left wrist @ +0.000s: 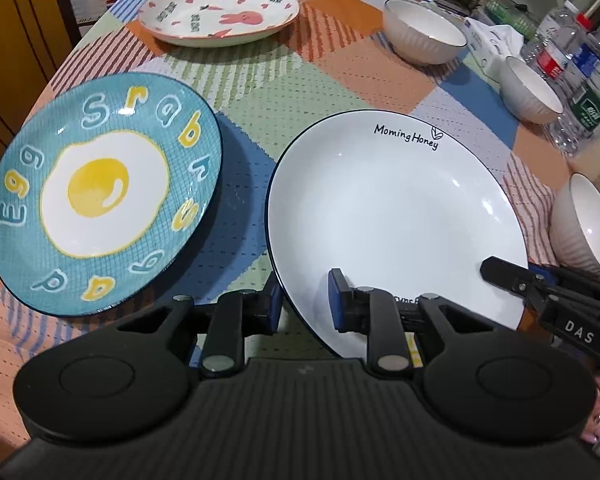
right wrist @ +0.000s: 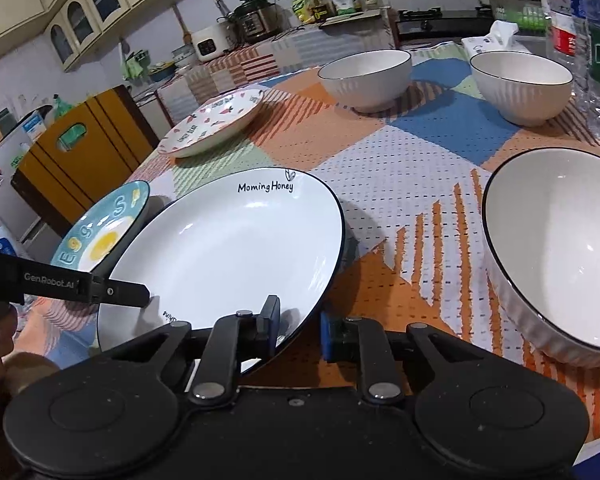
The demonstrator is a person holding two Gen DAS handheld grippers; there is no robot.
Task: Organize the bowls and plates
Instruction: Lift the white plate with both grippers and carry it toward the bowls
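Gripping the near-left rim of the white plate (left wrist: 396, 208), the left gripper (left wrist: 305, 305) has one blue-padded finger (left wrist: 274, 300) under the edge and the other on the plate's inner face, jaws nearly closed on the rim. Right gripper (right wrist: 298, 330) likewise clamps the same plate at its near-right edge, one pad on the white inside, the other outside the dark rim line. Each wrist view shows the other gripper's black finger resting over the plate's rim. Plate reads "Moming Honey" at its far side; it appears tilted, near edge raised off the patchwork tablecloth (left wrist: 332, 76). Just left of it sits the blue egg plate (left wrist: 100, 212), rims close but apart. Farther back, the pink rabbit plate (left wrist: 220, 8) lies flat. Three ribbed white bowls stand separately to the right: nearest bowl (right wrist: 556, 252) beside the white plate, two more (right wrist: 366, 78) (right wrist: 522, 84) toward the far edge. Water bottles (left wrist: 572, 64) and a tissue box (left wrist: 492, 40) crowd the right margin.
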